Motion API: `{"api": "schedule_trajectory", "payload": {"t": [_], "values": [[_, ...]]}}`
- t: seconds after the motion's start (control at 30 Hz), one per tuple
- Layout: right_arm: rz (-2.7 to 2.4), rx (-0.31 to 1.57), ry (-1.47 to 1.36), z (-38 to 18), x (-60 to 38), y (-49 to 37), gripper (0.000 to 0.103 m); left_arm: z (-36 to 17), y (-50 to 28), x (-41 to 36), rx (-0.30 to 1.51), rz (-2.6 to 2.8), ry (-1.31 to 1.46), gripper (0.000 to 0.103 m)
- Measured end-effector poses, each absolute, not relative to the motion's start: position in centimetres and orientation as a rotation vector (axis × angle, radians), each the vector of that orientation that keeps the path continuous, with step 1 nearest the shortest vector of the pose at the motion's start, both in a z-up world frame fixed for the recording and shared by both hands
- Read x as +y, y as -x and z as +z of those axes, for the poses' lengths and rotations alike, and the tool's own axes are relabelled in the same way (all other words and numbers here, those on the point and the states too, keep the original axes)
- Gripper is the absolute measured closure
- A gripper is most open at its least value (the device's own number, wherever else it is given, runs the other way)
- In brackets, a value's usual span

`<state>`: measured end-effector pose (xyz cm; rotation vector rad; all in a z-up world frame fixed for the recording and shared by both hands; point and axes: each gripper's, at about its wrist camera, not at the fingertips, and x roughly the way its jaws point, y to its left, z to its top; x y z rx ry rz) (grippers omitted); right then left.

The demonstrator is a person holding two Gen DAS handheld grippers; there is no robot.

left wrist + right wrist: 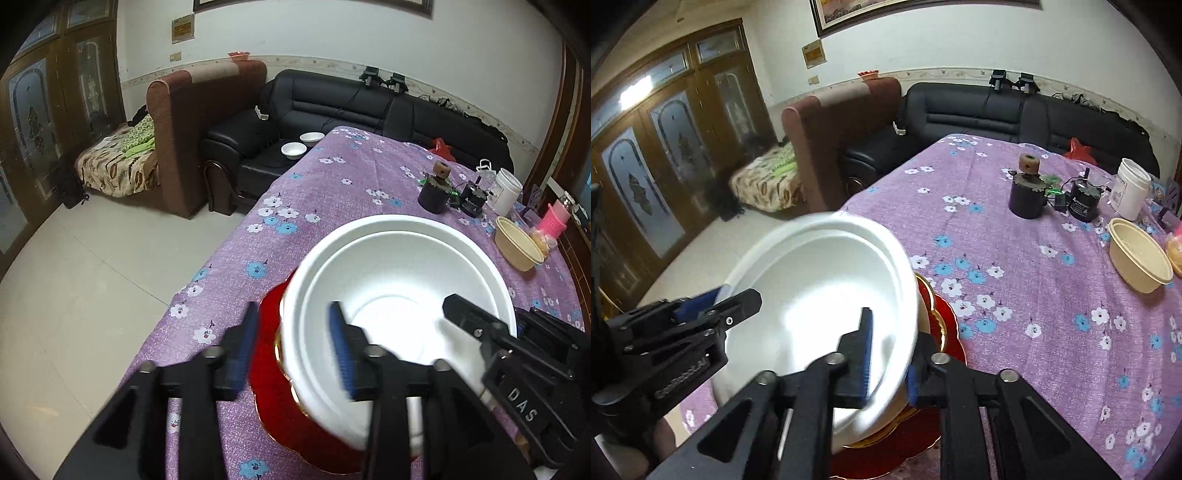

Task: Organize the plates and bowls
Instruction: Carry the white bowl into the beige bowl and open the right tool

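A large white bowl [399,280] sits tilted over a red plate with a gold rim [269,369] on the purple flowered tablecloth [332,192]. My left gripper [291,347] straddles the bowl's left rim, jaws apart with a gap around the wall. My right gripper [890,354] is closed on the bowl's [812,280] right rim, one pad inside and one outside. The red plate [945,332] shows under the bowl. Each gripper appears in the other's view.
A beige bowl [517,243] stands at the table's right side. Two dark cylinders [436,192], a white jar [506,188] and a pink cup [554,218] stand behind it. Two small white bowls [295,149] rest on the black sofa [369,107].
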<state>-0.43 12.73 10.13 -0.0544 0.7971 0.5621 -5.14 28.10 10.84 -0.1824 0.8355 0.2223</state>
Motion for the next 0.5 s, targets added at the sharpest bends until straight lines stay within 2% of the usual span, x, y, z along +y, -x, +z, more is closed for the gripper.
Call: {"api": "schedule_trajectory", "payload": {"t": [0.03,0.07,0.13,0.2,0.5], "values": [[0.56,0.793,0.05,10.1,12.7,0.3,0.066,11.0,5.4,28.2,0.826,0.225,0.19,0.049],[0.56,0.789,0.043,10.2,12.6,0.3,0.06,11.1,5.6,28.4,0.818,0.225,0.2,0.048],[0.561,0.77,0.025,10.4,12.4,0.5,0.041,11.3,6.1,28.6,0.81,0.217,0.227,0.047],[0.558,0.738,0.034,10.7,12.5,0.8,0.036,11.6,6.8,28.8,0.799,0.209,0.25,0.046],[0.554,0.638,0.081,11.7,12.6,2.4,0.034,13.2,10.2,28.3,0.724,0.173,0.307,0.036]]}}
